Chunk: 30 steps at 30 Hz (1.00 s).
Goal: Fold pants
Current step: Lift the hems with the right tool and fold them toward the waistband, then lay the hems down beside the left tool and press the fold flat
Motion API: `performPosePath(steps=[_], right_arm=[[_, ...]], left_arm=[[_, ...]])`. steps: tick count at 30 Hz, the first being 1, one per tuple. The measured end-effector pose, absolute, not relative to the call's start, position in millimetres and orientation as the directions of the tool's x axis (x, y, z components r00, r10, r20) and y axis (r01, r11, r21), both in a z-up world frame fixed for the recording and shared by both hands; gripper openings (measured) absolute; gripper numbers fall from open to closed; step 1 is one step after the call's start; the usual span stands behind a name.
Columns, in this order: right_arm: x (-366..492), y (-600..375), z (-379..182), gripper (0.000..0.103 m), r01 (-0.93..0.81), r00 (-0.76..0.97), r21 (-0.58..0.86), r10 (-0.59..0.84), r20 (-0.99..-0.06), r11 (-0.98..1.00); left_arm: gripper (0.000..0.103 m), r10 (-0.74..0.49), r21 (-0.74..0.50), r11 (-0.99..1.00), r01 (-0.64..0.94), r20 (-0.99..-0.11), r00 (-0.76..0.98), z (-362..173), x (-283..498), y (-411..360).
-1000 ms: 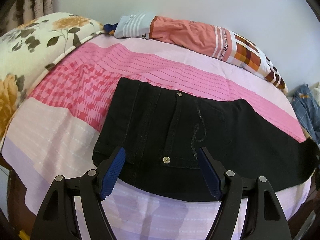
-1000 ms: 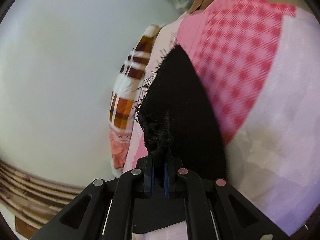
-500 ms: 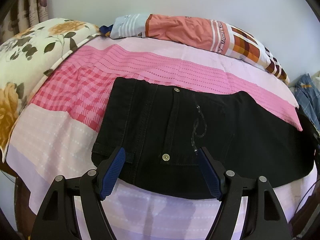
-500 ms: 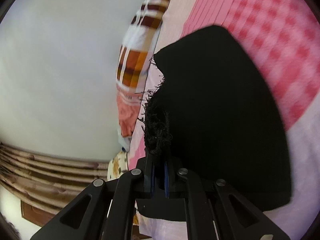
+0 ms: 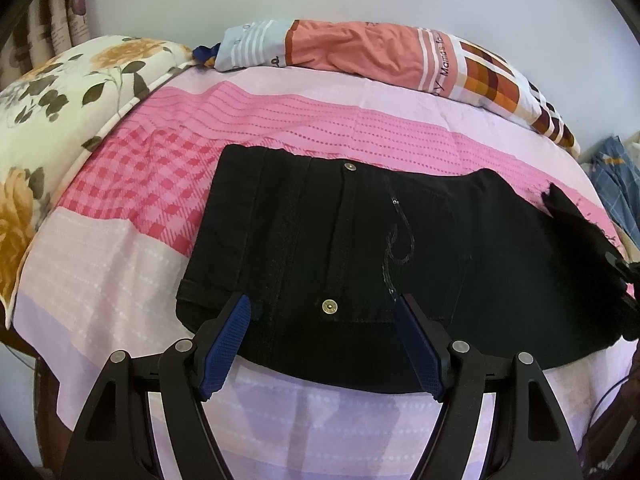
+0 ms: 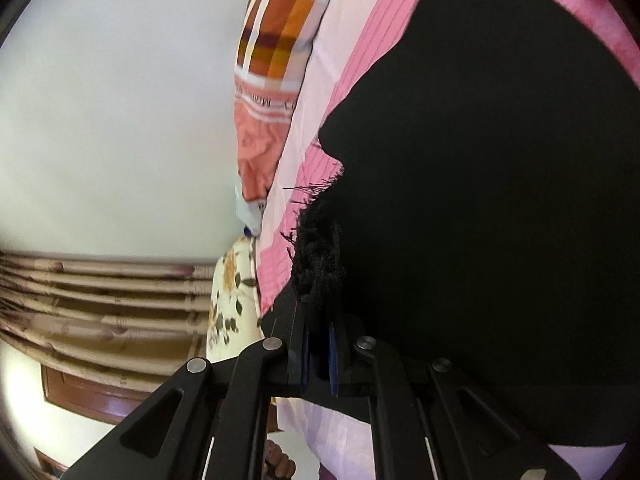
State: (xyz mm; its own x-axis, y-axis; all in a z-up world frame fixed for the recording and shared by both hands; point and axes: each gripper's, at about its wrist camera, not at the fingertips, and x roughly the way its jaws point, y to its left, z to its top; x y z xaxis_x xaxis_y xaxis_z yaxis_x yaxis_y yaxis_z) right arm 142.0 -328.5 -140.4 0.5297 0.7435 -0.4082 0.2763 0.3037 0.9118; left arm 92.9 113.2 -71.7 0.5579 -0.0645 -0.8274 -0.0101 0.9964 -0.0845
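The black pants (image 5: 360,248) lie across the middle of the left wrist frame, flat on the pink striped bedsheet (image 5: 320,120), waistband toward the left, 2 metal buttons showing down the centre. In the right wrist frame the pants (image 6: 480,200) fill the right half, and their frayed hem (image 6: 318,256) sits bunched at centre. The right gripper (image 6: 318,354) is clamped on that hem, fingers pressed together with cloth between them. The left gripper (image 5: 324,344) stands spread wide at the bottom of its frame, holding nothing, its blue pads (image 5: 226,344) just over the near edge of the seat.

Judging from this, the leg end is being carried toward the waist. The risk is the grip: only ragged threads and a thin bunch of fabric are pinched, so a quick pull may let the hem slip out. With the left gripper not pinning the waist, the whole garment may drag along the sheet and wrinkle instead of folding.

A striped bolster (image 5: 380,52) lies along the top; a floral pillow (image 5: 60,100) fills the upper left.
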Motion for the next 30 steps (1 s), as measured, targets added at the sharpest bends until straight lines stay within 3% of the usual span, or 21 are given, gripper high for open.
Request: performPosePath(steps=[7, 30], right_arm=[[145, -295, -145, 0.007, 0.259, 0.46, 0.907, 0.783, -0.418, 0.332], [142, -240, -150, 0.007, 0.171, 0.328, 0.82, 0.754, -0.57, 0.545]], left_arm=[[0.075, -0.063, -0.083, 0.996, -0.011, -0.834, 0.549, -73, 94, 113], [0.075, -0.061, -0.071, 0.997, 0.002, -0.843, 0.535, -76, 95, 107]])
